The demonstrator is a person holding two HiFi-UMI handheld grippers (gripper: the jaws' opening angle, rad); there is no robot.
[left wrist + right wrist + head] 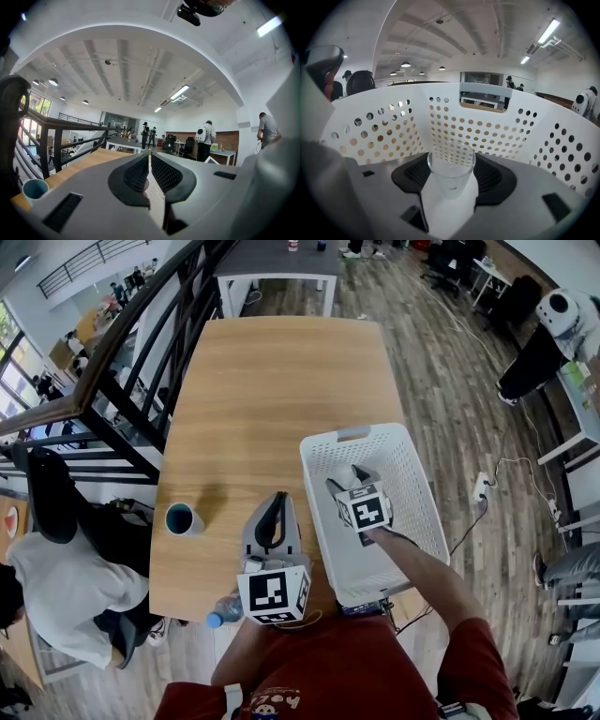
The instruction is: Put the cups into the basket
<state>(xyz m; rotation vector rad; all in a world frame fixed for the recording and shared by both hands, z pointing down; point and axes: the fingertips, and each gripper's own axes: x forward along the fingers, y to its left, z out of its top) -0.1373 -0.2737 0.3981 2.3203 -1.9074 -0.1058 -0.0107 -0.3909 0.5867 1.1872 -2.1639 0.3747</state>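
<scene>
Right gripper view: right gripper (pixel 451 169) inside white basket (pixel 379 133), jaws pinching clear cup (pixel 451 159) from both sides, cup mouth up, perforated basket walls all round it. Left gripper (pixel 150 169) just left of basket, jaws pressed together, nothing between them. Teal cup (pixel 180 518) upright on wooden table (pixel 272 381), well left of basket, outside it.

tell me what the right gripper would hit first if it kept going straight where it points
Probably the white basket's perforated far wall, near the floor; the right gripper points down into it with the clear cup between its jaws. Depth is unclear.
</scene>
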